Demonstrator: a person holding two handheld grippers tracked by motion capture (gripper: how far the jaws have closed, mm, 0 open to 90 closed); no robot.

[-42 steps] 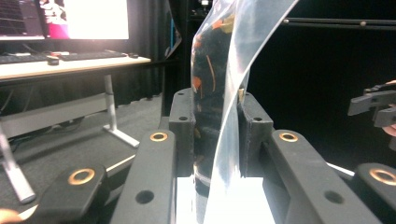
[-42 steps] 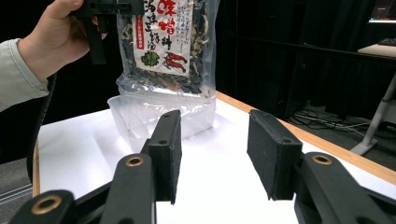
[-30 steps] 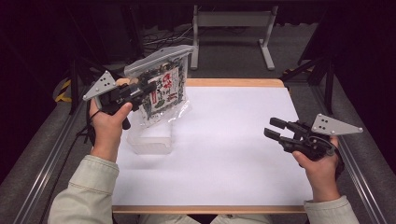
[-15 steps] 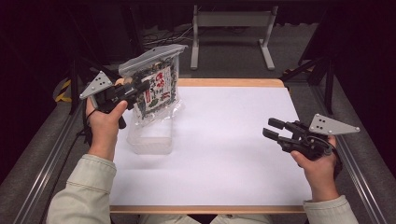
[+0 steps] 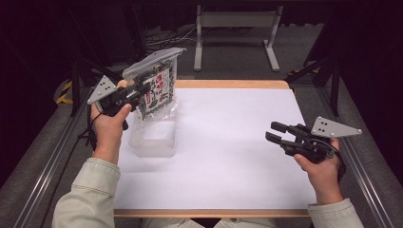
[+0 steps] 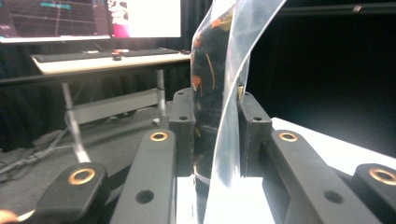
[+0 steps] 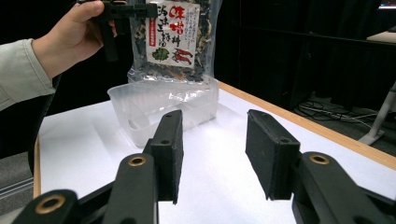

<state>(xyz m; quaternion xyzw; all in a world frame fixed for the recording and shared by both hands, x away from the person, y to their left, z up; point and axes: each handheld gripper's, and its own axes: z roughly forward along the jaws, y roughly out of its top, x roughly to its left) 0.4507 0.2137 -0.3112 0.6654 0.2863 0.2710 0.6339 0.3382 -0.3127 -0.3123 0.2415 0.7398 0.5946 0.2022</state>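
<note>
Above the clear tub, at ten o'clock, the snack bag has been raised higher, pinched by the left gripper; red characters are printed on its label. The right gripper is held spread.

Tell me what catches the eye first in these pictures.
The clear food bag with its red and white label, held upright in the air by the left gripper at the table's far left. Below it sits a clear plastic tub on the white table. The right gripper waits open at the right.
</note>
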